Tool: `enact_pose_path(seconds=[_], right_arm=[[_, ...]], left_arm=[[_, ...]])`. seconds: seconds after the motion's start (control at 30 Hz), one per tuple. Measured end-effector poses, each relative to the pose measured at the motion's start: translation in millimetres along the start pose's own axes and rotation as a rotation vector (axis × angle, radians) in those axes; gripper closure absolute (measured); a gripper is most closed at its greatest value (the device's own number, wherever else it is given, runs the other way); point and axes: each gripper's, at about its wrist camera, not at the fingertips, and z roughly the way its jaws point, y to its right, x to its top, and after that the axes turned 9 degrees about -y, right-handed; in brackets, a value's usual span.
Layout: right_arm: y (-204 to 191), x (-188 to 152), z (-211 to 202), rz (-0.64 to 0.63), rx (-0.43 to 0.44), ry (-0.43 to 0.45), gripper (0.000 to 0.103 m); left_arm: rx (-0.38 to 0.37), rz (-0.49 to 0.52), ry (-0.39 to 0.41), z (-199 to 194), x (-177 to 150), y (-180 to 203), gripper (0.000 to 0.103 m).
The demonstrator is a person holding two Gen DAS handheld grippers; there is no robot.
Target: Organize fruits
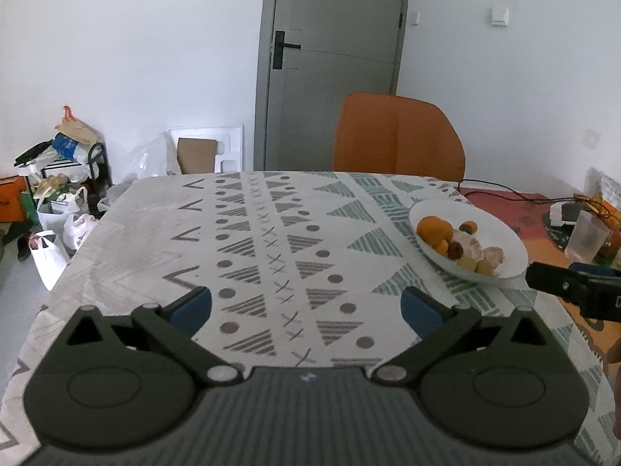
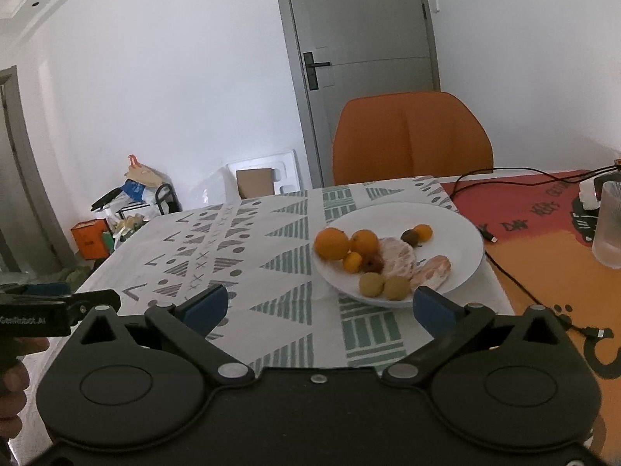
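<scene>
A white plate on the patterned tablecloth holds two oranges, small kumquats, peeled citrus pieces, dark small fruits and two yellowish round fruits. My right gripper is open and empty, just in front of the plate. My left gripper is open and empty over bare tablecloth, left of the plate. The right gripper's body shows at the right edge of the left wrist view.
An orange chair stands at the table's far side. A ribbed glass, black cables and a red-orange mat lie right of the plate. Bags and boxes clutter the floor on the left.
</scene>
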Motion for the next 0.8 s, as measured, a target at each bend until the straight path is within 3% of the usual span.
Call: enact_pose_path(seconds=[0.37,0.8], right_arm=[[-27,-13,-12,-0.057,0.053,-0.014,0.000],[-34,-16,-18,-0.076,0.057,-0.011,0.000]], left_arm=[[0.057,-0.022,0.044,-38,-19,-20,0.000],[0.065,-0.056,0.049,-52,-31,-32,0.000]])
